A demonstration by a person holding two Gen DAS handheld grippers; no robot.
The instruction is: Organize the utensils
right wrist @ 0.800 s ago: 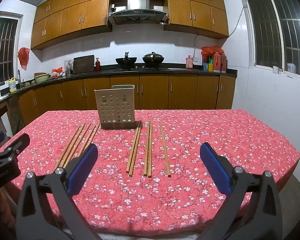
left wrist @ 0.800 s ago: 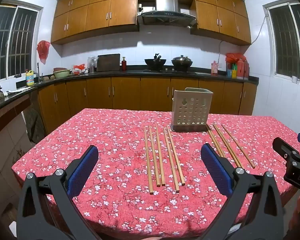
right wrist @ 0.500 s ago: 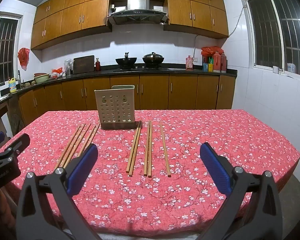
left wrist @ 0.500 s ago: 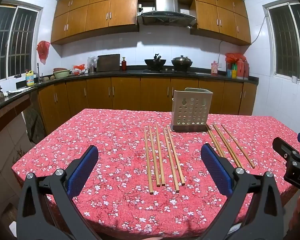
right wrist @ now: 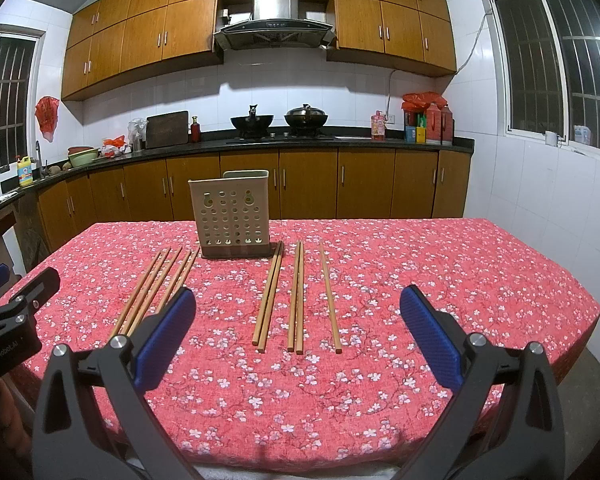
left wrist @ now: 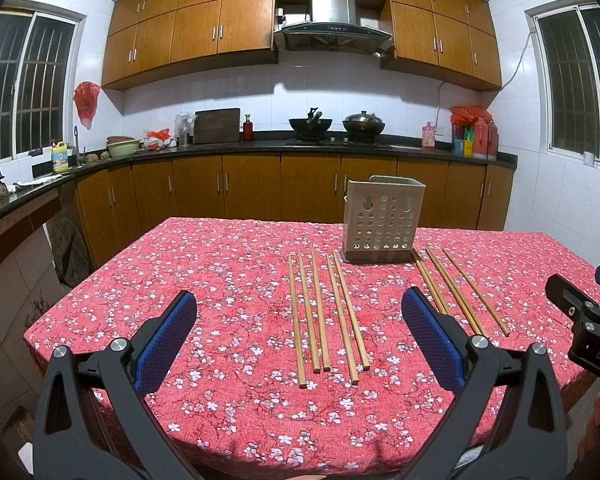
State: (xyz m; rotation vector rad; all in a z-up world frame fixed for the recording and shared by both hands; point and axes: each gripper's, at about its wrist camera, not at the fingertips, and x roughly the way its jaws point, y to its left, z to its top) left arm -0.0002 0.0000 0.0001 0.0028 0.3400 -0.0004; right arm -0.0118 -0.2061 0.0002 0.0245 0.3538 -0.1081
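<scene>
A beige perforated utensil holder [left wrist: 383,220] stands upright on the red floral table [left wrist: 220,280]; it also shows in the right wrist view [right wrist: 233,213]. Several wooden chopsticks [left wrist: 324,312] lie flat in a row left of it, and several more [left wrist: 456,292] lie to its right. In the right wrist view the right group [right wrist: 296,296] lies ahead and the left group [right wrist: 156,284] lies farther left. My left gripper [left wrist: 298,336] is open and empty above the table's near edge. My right gripper [right wrist: 298,336] is open and empty, also above the near edge.
The right gripper's body [left wrist: 580,320] shows at the right edge of the left wrist view; the left gripper's body [right wrist: 12,320] shows at the left edge of the right view. Kitchen cabinets and a counter [left wrist: 300,148] with woks run behind the table. White tiled walls flank it.
</scene>
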